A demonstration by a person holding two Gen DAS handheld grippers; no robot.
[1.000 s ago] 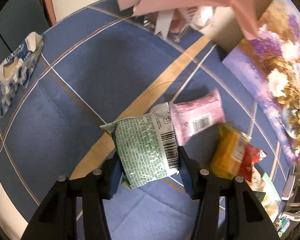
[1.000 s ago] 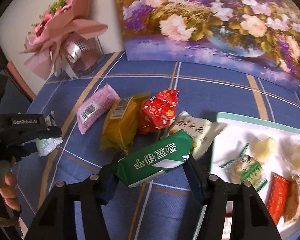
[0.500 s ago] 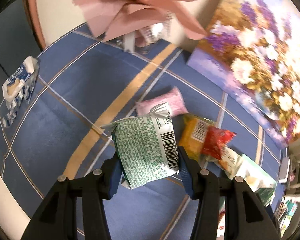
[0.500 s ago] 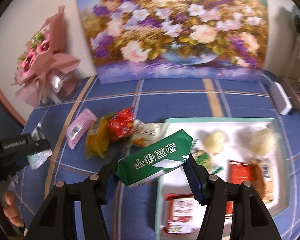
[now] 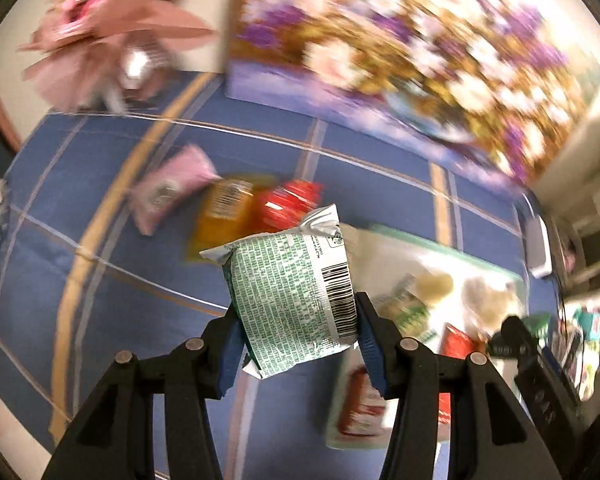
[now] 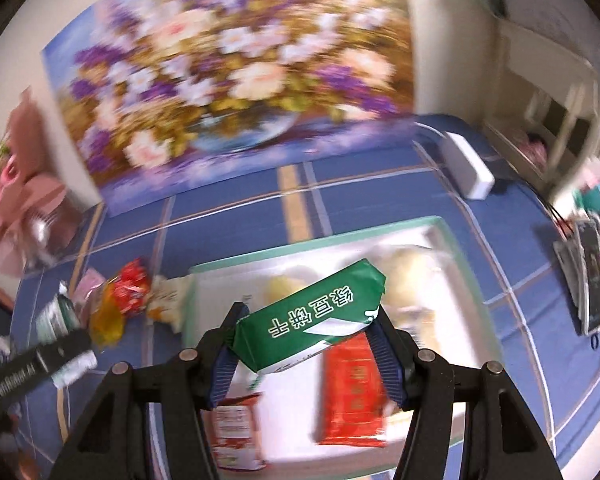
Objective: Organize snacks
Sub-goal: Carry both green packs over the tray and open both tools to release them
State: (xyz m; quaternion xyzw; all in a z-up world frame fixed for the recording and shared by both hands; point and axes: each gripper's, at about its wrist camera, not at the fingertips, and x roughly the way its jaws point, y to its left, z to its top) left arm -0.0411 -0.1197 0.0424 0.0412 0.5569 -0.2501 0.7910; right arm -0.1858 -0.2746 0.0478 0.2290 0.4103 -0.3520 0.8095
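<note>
Between right hand-held gripper (image 6: 306, 344) pads | green packet (image 6: 312, 316) | above tray (image 6: 300, 242)

The left gripper (image 5: 296, 330) with its white-and-green printed snack packet (image 5: 290, 300) swings from the bare blue counter toward the white mint-rimmed tray (image 6: 312, 242); the right gripper's (image 6: 304, 346) green foil packet (image 6: 312, 316) now hangs over that tray.

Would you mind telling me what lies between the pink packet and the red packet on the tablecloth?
A yellow-orange packet lies between the pink packet and red packet, in the left wrist view.
</note>
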